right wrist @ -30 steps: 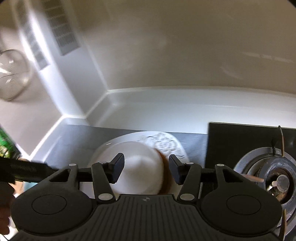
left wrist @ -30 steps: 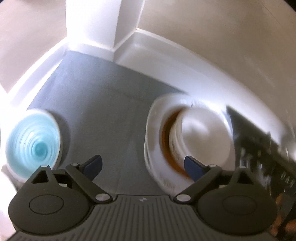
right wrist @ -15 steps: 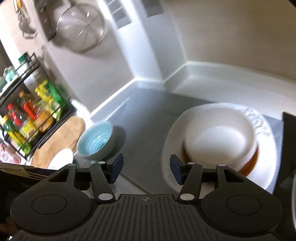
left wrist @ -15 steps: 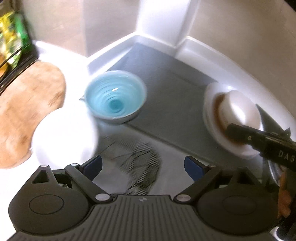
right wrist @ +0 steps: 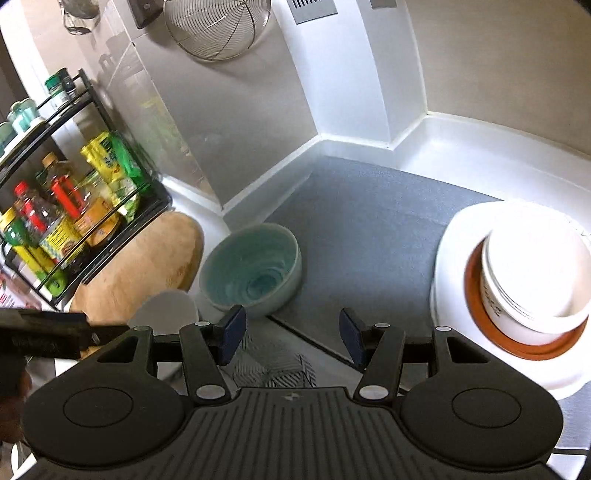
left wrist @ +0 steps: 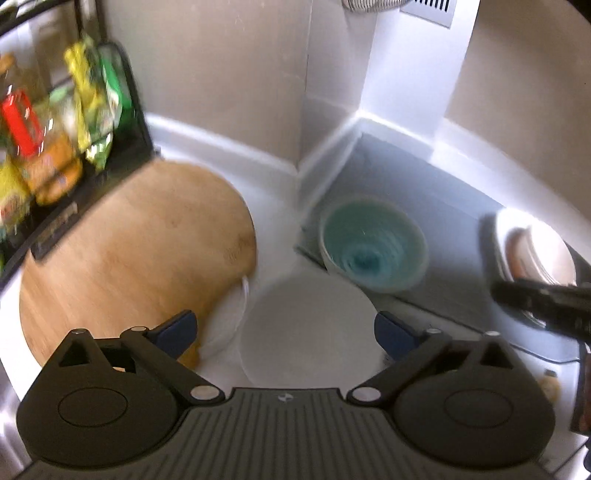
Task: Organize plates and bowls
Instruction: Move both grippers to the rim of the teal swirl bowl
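My left gripper (left wrist: 284, 332) is open and hovers over a plain white bowl (left wrist: 310, 332) on the white counter; its pads do not touch it. A blue swirl bowl (left wrist: 373, 247) sits just beyond, at the corner of the grey mat (left wrist: 454, 221). My right gripper (right wrist: 291, 334) is open and empty, pointing at the mat between the blue bowl (right wrist: 255, 269) and a stack (right wrist: 532, 280) at the right: a white bowl on a brown dish on a white plate. The white bowl (right wrist: 166, 310) shows at lower left.
A wooden cutting board (left wrist: 136, 251) lies left of the white bowl, with a white rim (left wrist: 229, 325) poking out beside it. A black rack of bottles and packets (right wrist: 66, 206) stands at the far left. A wire strainer (right wrist: 214, 26) hangs on the wall. A black-striped item (right wrist: 273, 369) lies under my right gripper.
Both views have swung left. My left gripper left the stack, passed the blue bowl and now hangs over the white bowl. My right gripper pulled back from the stack toward the blue bowl.
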`<state>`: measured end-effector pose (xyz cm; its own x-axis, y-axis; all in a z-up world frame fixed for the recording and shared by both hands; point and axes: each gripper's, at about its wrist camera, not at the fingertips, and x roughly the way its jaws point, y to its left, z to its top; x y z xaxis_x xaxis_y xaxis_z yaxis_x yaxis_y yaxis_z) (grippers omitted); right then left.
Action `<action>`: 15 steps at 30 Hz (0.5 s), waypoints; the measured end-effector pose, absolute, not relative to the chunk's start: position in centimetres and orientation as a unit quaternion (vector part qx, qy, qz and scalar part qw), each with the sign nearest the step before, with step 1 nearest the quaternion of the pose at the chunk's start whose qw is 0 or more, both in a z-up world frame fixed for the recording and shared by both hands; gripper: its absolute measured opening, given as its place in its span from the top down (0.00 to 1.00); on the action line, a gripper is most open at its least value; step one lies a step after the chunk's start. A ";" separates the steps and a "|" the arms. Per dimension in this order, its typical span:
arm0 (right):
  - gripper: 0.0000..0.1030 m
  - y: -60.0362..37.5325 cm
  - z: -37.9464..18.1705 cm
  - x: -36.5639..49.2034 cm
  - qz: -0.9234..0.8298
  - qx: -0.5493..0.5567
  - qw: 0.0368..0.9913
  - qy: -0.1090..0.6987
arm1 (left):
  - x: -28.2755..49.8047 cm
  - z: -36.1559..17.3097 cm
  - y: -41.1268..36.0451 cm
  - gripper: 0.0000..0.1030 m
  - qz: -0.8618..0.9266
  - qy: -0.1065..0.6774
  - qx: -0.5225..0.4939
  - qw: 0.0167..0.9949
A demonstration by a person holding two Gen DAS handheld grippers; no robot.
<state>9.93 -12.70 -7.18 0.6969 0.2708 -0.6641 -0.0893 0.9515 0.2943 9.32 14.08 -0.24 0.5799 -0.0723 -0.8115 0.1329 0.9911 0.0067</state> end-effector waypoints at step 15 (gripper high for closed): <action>0.43 -11.3 -9.1 14.4 0.040 0.153 0.906 0.393 | 18.6 -2.2 11.9 0.00 -0.113 0.496 0.041 0.860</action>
<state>14.38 -11.29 -9.12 0.6885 0.1921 -0.6993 0.0474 0.9503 0.3077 18.57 11.90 -2.17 0.4830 -0.1538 -0.8620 0.2345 0.9712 -0.0419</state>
